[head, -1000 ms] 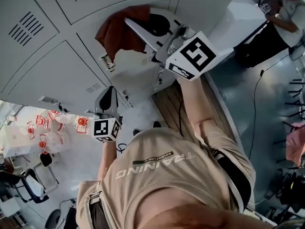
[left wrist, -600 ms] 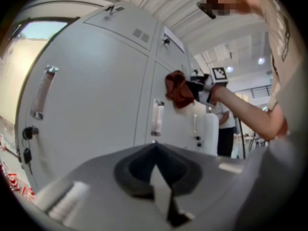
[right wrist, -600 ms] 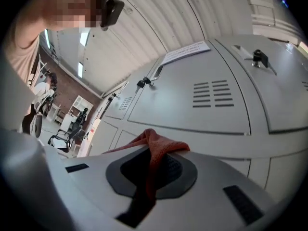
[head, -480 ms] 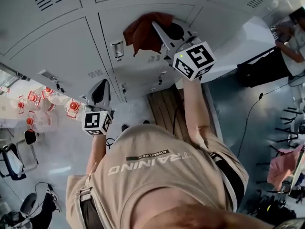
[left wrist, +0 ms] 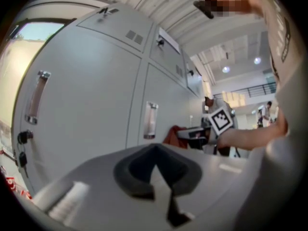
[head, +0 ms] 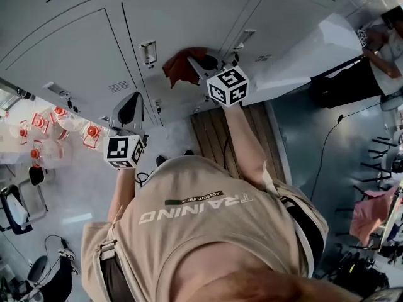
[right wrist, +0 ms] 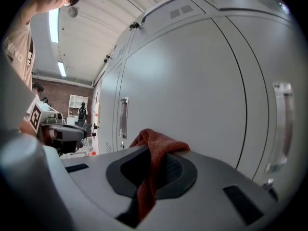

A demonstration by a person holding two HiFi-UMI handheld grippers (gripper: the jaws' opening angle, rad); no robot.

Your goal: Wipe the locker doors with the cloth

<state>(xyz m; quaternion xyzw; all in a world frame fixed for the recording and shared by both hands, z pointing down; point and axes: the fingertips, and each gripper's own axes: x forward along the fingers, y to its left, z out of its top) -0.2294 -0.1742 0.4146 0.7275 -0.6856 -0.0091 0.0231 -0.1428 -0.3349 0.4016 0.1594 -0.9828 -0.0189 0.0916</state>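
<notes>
A rust-red cloth [head: 178, 68] is pressed on a grey locker door [head: 182, 24], to the right of its handle [head: 148, 53]. My right gripper [head: 196, 64] is shut on it, marker cube behind. In the right gripper view the cloth [right wrist: 153, 163] hangs out between the closed jaws of the right gripper [right wrist: 150, 170], against the door [right wrist: 192, 90]. My left gripper [head: 129, 113] hangs lower left, away from the doors. In its own view the left gripper [left wrist: 157, 163] is shut with nothing in it, and the cloth [left wrist: 173, 134] shows beyond.
Door handles [right wrist: 123, 117] [right wrist: 281, 125] [left wrist: 150, 120] stick out from the doors. A wooden platform [head: 217, 134] lies at the lockers' foot. Red-capped bottles [head: 60, 126] stand at the left. A white slab [head: 302, 46] and another person [head: 381, 39] are at the right.
My right gripper has drawn the cloth down the locker door toward the floor, past the handle's level. The left gripper has stayed about where it was.
</notes>
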